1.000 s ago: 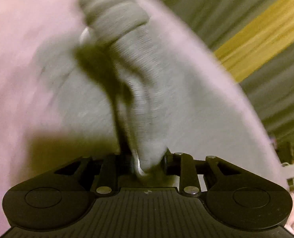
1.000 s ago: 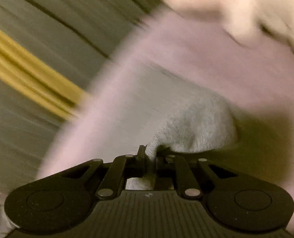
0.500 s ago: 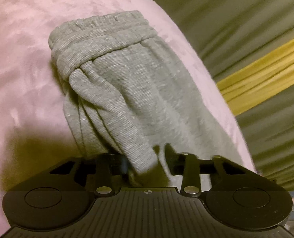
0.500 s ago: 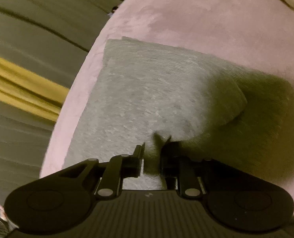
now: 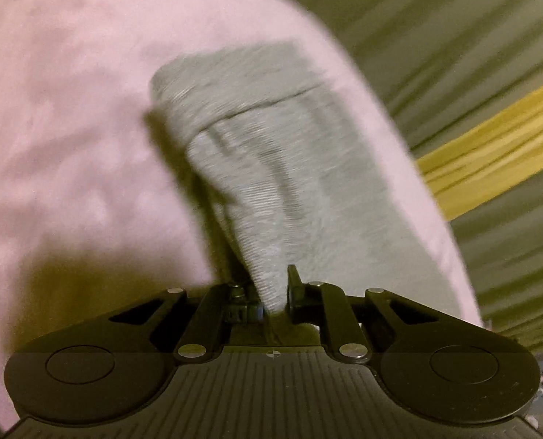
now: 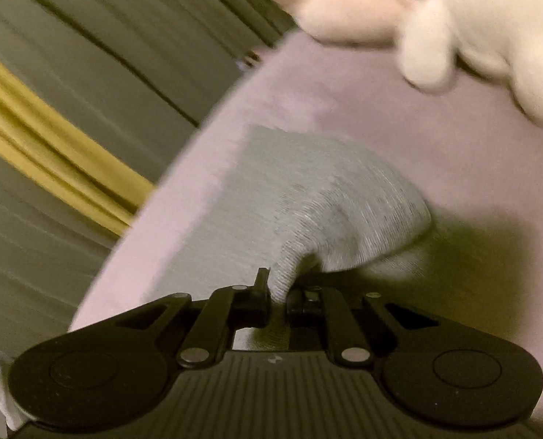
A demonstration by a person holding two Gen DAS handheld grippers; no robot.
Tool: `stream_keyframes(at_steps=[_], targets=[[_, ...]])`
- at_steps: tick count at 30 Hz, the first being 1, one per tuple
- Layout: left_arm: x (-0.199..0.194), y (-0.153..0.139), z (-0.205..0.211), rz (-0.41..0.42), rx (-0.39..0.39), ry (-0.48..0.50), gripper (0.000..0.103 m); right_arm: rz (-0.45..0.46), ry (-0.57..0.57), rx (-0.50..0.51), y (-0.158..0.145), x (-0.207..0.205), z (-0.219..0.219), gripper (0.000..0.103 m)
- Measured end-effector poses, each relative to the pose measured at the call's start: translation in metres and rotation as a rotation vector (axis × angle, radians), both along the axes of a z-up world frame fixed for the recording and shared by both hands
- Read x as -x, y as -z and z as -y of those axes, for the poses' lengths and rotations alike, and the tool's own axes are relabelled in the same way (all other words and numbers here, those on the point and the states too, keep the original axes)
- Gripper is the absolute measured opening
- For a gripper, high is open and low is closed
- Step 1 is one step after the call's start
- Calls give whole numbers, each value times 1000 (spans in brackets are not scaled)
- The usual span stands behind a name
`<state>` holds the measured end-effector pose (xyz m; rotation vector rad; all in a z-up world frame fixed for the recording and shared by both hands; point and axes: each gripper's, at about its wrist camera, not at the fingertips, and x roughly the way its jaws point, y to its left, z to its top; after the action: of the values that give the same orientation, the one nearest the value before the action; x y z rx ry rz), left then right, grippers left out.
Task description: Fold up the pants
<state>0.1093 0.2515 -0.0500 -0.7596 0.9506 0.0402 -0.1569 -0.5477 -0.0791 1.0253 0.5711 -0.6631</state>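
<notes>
1. The grey knit pants lie on a pink plush bed cover, close to its edge, beyond which an olive floor with a yellow stripe shows. In the left wrist view the ribbed waistband sits at the far end.

2. The left gripper is clamped on a pinched ridge of the grey fabric, which rises straight from between its jaws.

3. The right gripper likewise pinches a bunched fold of the pants; the cloth tents up toward it from the flat part lying on the cover.

4. Judged from this, the step in hand is lifting one end with both grippers to carry it over the rest.

5. To do it well, keep both grips firm, raise the two hands evenly so the held edge stays taut between them, and move it toward the far end without dragging the lower layer.

6. Steer clear of the white plush toy at the far right, and lay the edges flush before letting go.
</notes>
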Motion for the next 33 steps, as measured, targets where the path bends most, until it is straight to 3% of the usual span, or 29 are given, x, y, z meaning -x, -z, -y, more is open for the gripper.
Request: stream_keyframes(at_steps=[2,4,5,6,8,9,10,12,15,20,23,24,27,30,31,33], targets=[[4,3,-6,6,49,-34,17,-100,-11,-4,19,-6,2,9],[5,-4,-9,-1,68,-62,25,-115,-23,-27,19,-11,6,11],[7,-13,-11,9,66,-81,42,-134,-45,-19,16,-15,9,14],[13,-23,-15,24,55,-100,66,-145,-57,-9,13,-16,10,18],[26,-43,-17,55,-28,-167,85,-160,-49,19,7,-11,14,25],[32,-52,-17,73,-63,-189,89,-152,-38,29,5,-3,13,36],[38,-62,-17,98,-94,-200,90,-129,-20,41,2,6,14,50],[49,-73,-14,113,-131,-238,94,-99,42,63,1,22,18,63],[58,-78,3,122,-132,-251,96,-55,109,45,4,44,26,63],[49,-64,68,87,-114,-78,96,83,160,-70,15,61,38,62],[46,-48,115,53,-72,26,96,122,144,-80,18,63,40,58],[47,-41,129,43,-70,52,96,135,142,-80,17,65,40,48],[49,-32,163,38,-166,106,96,178,149,-83,18,70,43,35],[46,-38,171,104,-234,129,97,159,138,-80,20,72,47,30],[44,-35,170,86,-231,121,97,168,131,-82,20,74,46,23],[42,-30,165,35,-208,102,97,218,119,-65,16,79,42,19]])
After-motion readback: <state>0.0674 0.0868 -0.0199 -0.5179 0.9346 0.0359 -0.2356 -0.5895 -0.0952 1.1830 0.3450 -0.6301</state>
